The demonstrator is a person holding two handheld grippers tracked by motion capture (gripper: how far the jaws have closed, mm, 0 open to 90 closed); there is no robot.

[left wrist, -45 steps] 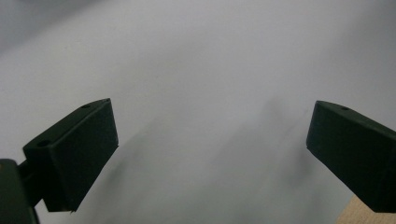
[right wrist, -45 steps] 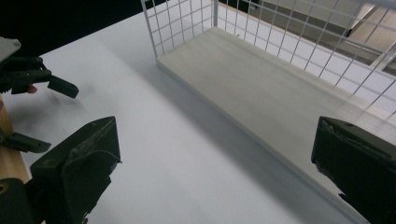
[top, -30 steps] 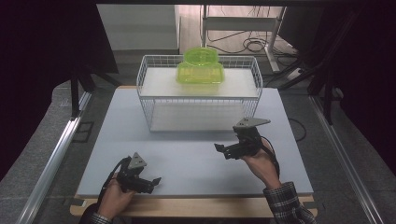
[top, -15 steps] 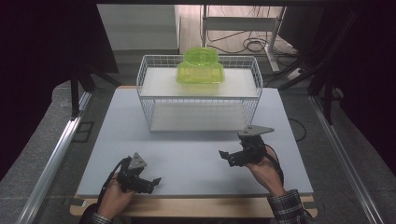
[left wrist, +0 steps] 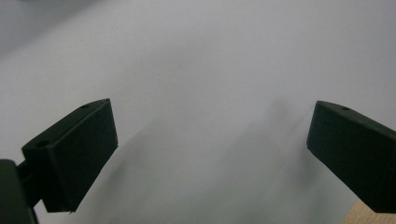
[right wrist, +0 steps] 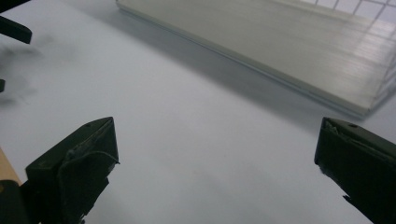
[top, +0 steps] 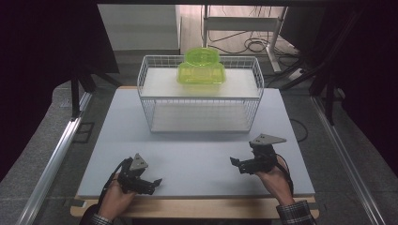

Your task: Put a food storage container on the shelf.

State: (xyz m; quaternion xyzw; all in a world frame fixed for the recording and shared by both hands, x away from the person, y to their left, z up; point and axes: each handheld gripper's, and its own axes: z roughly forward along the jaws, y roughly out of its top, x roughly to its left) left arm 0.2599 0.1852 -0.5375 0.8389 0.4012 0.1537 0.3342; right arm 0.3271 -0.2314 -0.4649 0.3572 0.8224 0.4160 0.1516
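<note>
A: How many things sit on the table (top: 112,140)?

B: One white wire rack (top: 199,93) with two shelves, standing at the far middle, and one translucent lime-green plastic container (top: 201,68) on its upper shelf, well apart from both grippers. No readable writing or brand shows on either.

A: And the grippers?

B: Two. The left gripper (top: 152,183) rests at the near left, the right gripper (top: 236,164) at the near right; each one's jaws stand wide apart over bare tabletop, gripping nothing.
</note>
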